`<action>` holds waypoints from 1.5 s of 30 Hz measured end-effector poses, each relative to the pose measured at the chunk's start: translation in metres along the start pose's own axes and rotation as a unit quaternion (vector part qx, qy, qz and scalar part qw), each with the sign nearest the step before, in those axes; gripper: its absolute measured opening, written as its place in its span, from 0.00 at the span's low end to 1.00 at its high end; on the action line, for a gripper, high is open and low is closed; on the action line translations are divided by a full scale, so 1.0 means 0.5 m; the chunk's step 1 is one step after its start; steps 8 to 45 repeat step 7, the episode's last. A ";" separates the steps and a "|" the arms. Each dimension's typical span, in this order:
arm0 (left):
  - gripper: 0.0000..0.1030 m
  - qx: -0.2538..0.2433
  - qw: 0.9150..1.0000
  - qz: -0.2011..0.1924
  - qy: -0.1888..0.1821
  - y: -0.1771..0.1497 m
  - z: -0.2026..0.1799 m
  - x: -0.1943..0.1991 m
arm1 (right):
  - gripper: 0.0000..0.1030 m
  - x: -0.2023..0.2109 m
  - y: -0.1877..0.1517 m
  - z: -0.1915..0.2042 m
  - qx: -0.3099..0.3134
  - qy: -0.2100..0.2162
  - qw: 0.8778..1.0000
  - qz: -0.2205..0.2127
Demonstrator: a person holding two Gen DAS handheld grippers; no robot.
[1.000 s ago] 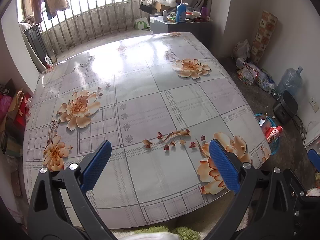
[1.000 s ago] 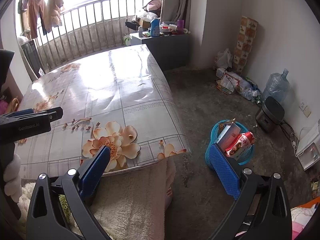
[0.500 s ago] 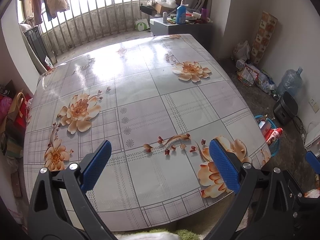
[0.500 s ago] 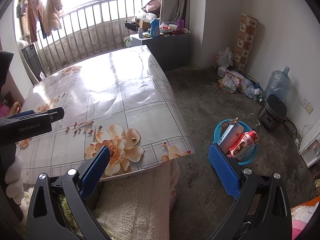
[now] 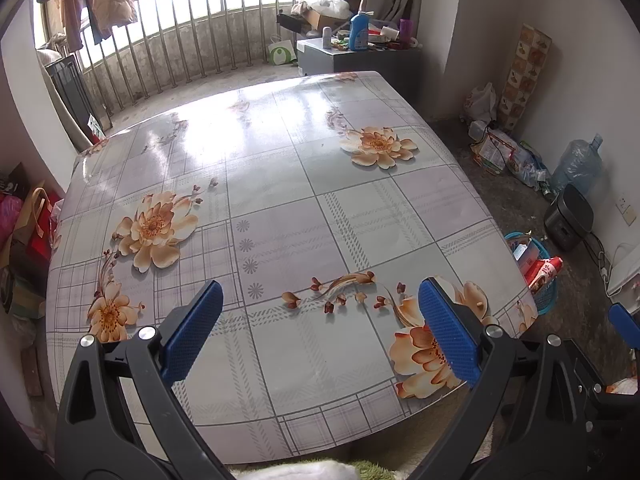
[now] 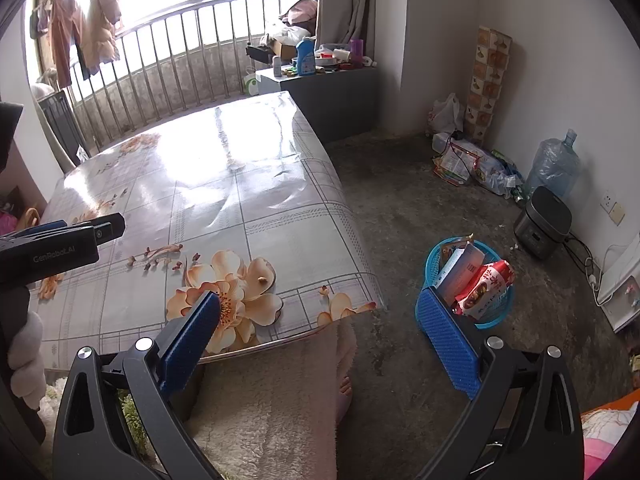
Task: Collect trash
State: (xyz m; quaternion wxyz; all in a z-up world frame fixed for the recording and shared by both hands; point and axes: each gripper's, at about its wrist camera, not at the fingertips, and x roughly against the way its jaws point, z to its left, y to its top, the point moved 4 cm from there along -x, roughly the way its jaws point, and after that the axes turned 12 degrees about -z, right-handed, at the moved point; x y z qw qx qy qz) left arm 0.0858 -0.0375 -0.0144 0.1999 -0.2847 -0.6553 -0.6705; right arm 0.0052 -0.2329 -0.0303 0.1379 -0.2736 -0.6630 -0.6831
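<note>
A blue plastic basket (image 6: 430,258) stands on the floor right of the table, holding a red snack bag (image 6: 486,286) and a pale blue carton (image 6: 460,266). The same basket (image 5: 546,298) peeks past the table's right edge in the left wrist view, with the red bag (image 5: 546,270) sticking out. My left gripper (image 5: 320,330) hangs open over the near part of the floral table (image 5: 280,216), nothing between its blue pads. My right gripper (image 6: 326,342) is open and empty, above the table's near right corner and the floor. The left gripper's (image 6: 64,236) side shows at the left.
A person's fluffy pale-clad leg and bare foot (image 6: 344,390) sit under the table's (image 6: 240,184) corner. Along the right wall lie bags of clutter (image 6: 472,162), a water jug (image 6: 554,166) and a dark cooker (image 6: 542,222). A cluttered cabinet (image 6: 324,88) stands behind the table.
Both grippers have pulled back and risen slightly, so more of the table shows. Both stay open and empty throughout.
</note>
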 end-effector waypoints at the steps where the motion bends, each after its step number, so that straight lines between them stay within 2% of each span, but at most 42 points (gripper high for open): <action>1: 0.91 0.000 1.000 0.000 -0.001 0.000 0.000 0.000 | 0.94 0.000 0.000 0.000 0.000 0.000 1.000 0.000; 45: 0.91 -0.004 1.000 -0.001 -0.002 0.002 -0.002 0.001 | 0.93 0.001 0.001 -0.004 -0.003 -0.001 1.000 0.001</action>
